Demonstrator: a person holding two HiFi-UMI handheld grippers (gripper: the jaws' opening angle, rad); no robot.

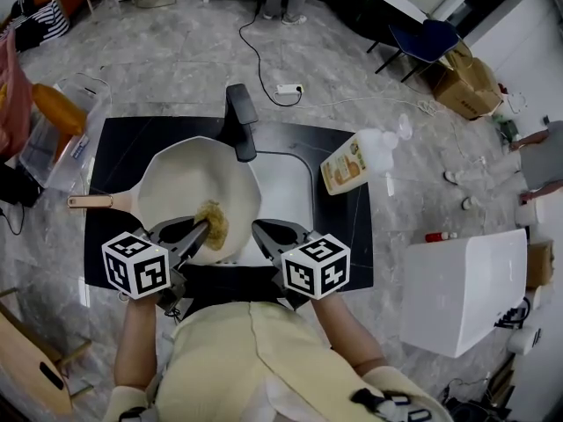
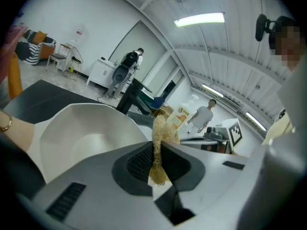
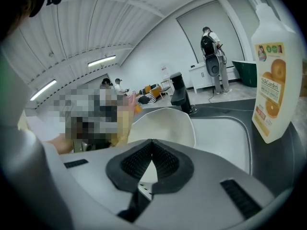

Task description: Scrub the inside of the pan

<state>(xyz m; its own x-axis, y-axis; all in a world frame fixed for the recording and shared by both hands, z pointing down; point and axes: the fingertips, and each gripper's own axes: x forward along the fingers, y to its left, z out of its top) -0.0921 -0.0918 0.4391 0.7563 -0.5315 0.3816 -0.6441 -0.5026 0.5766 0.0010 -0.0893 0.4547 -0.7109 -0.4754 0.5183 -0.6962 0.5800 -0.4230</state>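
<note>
On my left the pan [image 1: 189,187] sits on the left side of the sink [image 1: 295,192], cream inside, its pale wooden handle [image 1: 92,201] pointing out to the left over the black counter [image 1: 114,143]; its near rim lies just in front of my two tongs.

My left tongs [image 1: 201,231] are clenched on a tuft of tan, fibrous scrubber [image 1: 214,222]; in the left gripper view the two dark ribbed pads [image 2: 141,161] pinch the scrubber [image 2: 162,131] between them, and most of it sticks out past the tips; from the head view the tuft lies over the near inner wall of the pan, towards its right side; whether it presses on the surface I cannot tell; the pan's bowl [image 2: 81,131] opens just left of the jaws.

Behind the pan the black faucet [image 1: 241,121] reaches from the far edge of the counter over the pan's far rim.

My right tongs [image 1: 260,229] hover just beside the left ones, over the near edge of the sink, apart from the scrubber; in the right gripper view the jaws [image 3: 152,145] are pressed tip to tip with nothing between them, and beyond them I see the pan [image 3: 165,126] and the white basin [image 3: 225,138].

Right of the sink a soap bottle [image 1: 352,161] with an orange label and a white pump stands on the counter; it is well apart from both tongs.
</note>
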